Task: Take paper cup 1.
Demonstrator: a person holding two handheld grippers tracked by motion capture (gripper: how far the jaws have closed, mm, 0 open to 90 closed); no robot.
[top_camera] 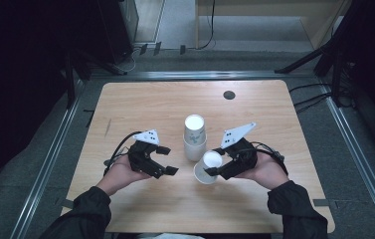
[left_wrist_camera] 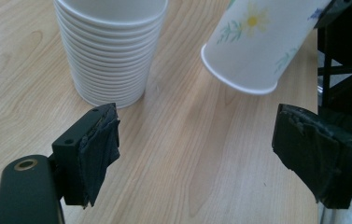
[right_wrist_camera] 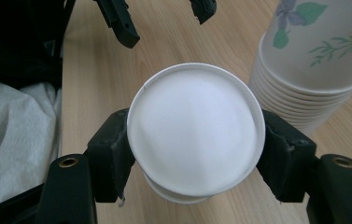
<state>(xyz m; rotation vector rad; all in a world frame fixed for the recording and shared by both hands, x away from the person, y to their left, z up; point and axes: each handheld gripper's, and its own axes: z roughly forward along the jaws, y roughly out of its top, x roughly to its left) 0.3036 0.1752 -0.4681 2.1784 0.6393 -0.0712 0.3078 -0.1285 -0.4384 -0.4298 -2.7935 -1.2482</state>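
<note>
Two grippers work beside one landmark, the upside-down stack of white paper cups with a flower print (top_camera: 195, 137) standing near the middle of the pale wooden table (top_camera: 140, 99). Just to the stack's right and nearer the person, the right gripper (top_camera: 215, 166) holds a single white paper cup with the same flower print (top_camera: 207, 167), its jaws closed on the cup's sides near the base and about half-way in. The cup hangs tilted, base toward the gripper's camera and open mouth angled down toward the table; it looks clear of the stack, probably so that it can be set down apart. On the stack's left the left gripper (top_camera: 167, 160) has its jaws spread wide with nothing between the pads, only bare wood. It may be waiting there to steady the stack or take the next cup. Whether the held cup's rim touches the table is hard to tell: in the right gripper view the base hides it. The stack's far end is cut off at the frame edge in both gripper views, so the cups cannot be counted. A small dark round spot (top_camera: 229, 94) lies beyond the stack, too small to identify.
</note>
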